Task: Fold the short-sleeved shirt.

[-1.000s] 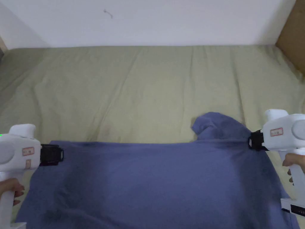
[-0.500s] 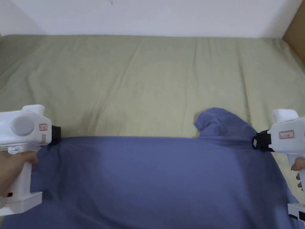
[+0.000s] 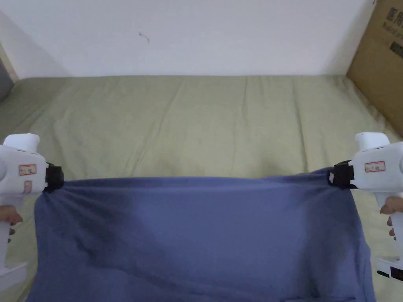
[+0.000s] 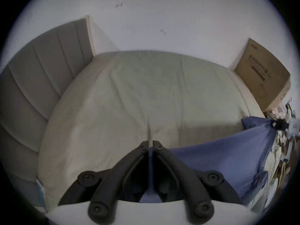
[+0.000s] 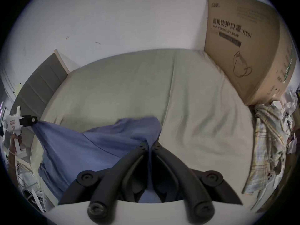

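Observation:
A blue short-sleeved shirt (image 3: pixel 196 232) hangs stretched between my two grippers above the near side of the bed. My left gripper (image 3: pixel 59 179) is shut on its upper left corner, and blue cloth shows between the closed jaws of that left gripper (image 4: pixel 150 145). My right gripper (image 3: pixel 331 177) is shut on the upper right corner; in the right gripper view the right gripper (image 5: pixel 150 145) pinches a fold of the shirt (image 5: pixel 97 144). The top edge runs taut and nearly level. The shirt's lower part drops out of view.
The pale green bed sheet (image 3: pixel 196 122) lies wrinkled behind the shirt. A large cardboard box (image 3: pixel 381 59) stands at the bed's right edge against the white wall. A grey padded headboard (image 4: pixel 40 69) lines the left side. A plaid cloth (image 5: pixel 267 147) hangs past the bed's right.
Both grippers have lifted and pulled apart, so the shirt's top edge is now straight and taut. The bunched hump near the right corner has flattened out.

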